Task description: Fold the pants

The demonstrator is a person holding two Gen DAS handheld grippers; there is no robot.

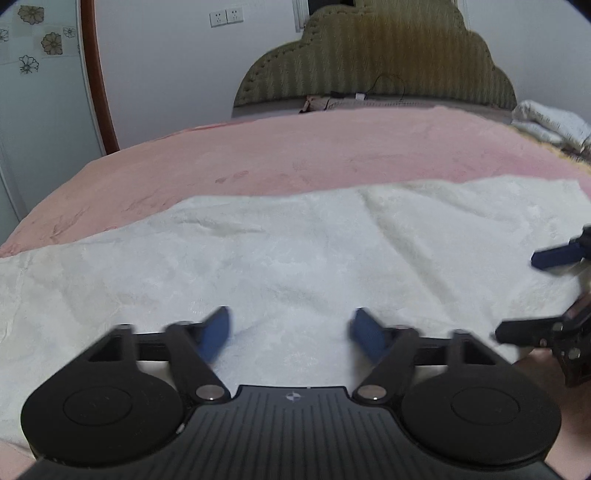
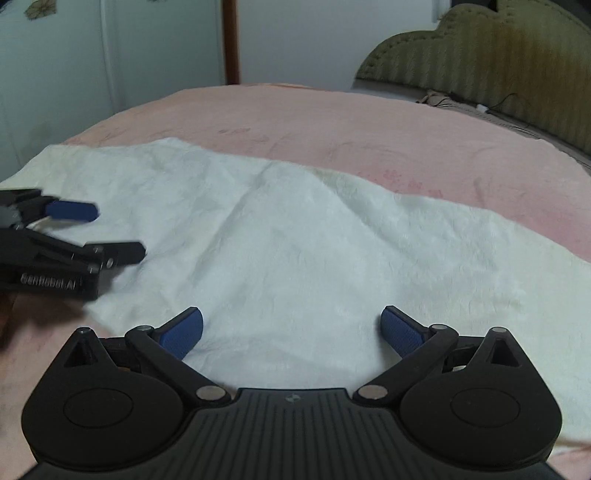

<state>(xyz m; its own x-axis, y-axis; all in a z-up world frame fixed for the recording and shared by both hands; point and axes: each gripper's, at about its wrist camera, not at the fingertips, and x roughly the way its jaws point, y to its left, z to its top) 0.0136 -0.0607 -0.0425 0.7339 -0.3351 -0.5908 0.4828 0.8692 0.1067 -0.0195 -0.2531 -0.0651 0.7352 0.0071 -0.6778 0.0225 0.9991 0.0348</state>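
- On the bed (image 1: 258, 155), under its pink cover, everything I needed lay within reach; the padded headboard (image 1: 373, 55) stood at the far end against the wall.
- The pants (image 1: 295, 251) were spread flat across the near part of the bed, a wide band of white, fuzzy cloth running from side to side, with shallow creases near the middle.
- I judged the cloth soft, light and limp: it would sag and drag rather than hold a shape, so a pinch on one layer alone could leave the layer beneath behind.
- The best hold looked to be the near edge, one grip towards each end, taking the full thickness so the fold would lift evenly.
- My left hand-held gripper (image 1: 291, 332) hung low over the near edge of the pants, jaws spread wide, with nothing between them.
- My right hand-held gripper (image 2: 291, 328) was just as wide open and empty, likewise over the near edge, beside the left one.
- Whether either pad touched the cloth, I could not tell.
- A folded white blanket (image 1: 550, 122) lay at the far right corner of the bed.
- Two wall sockets (image 1: 225, 16) sat left of the headboard.
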